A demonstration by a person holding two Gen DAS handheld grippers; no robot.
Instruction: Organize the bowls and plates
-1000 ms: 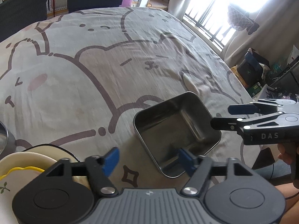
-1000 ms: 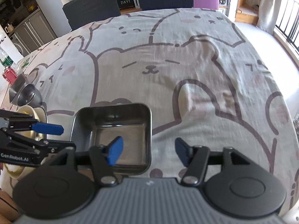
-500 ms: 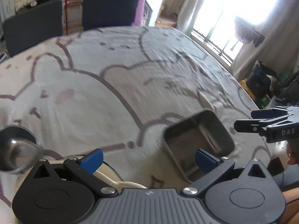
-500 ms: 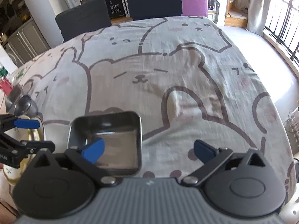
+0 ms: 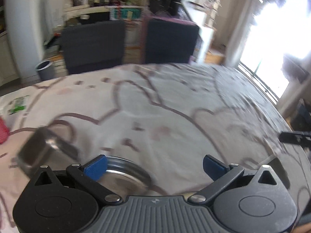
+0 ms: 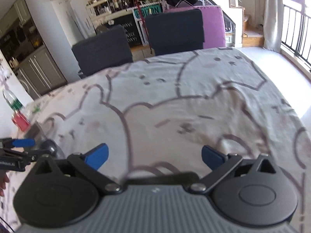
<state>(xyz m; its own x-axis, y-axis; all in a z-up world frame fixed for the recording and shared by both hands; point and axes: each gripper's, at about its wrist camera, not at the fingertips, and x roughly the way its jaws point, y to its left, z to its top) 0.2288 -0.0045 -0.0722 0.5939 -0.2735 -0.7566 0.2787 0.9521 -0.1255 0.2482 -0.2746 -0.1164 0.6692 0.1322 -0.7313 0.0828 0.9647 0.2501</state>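
Note:
My left gripper (image 5: 154, 167) is open wide with nothing between its blue pads, and its view is blurred by motion. A round steel bowl (image 5: 128, 172) lies just beyond its left finger. A second steel container (image 5: 42, 147), smeared by blur, sits further left. In the right wrist view my right gripper (image 6: 155, 156) is also open wide and empty, over bare tablecloth (image 6: 194, 106). The left gripper (image 6: 19, 148) shows at the left edge beside a steel bowl (image 6: 49, 147). The square steel tray is hidden except perhaps for a dark strip (image 6: 161, 176) behind the gripper body.
A bottle with a green label (image 6: 11, 101) and a red item (image 6: 20, 121) stand at the table's left edge. Two dark chairs (image 6: 175, 31) line the far side. The right gripper's tip (image 5: 295, 138) pokes in from the right.
Both grippers opened from partly open to wide. The left one swung left from the square tray to the round steel bowls. The right one rose and tilted up, and the tray dropped out of view.

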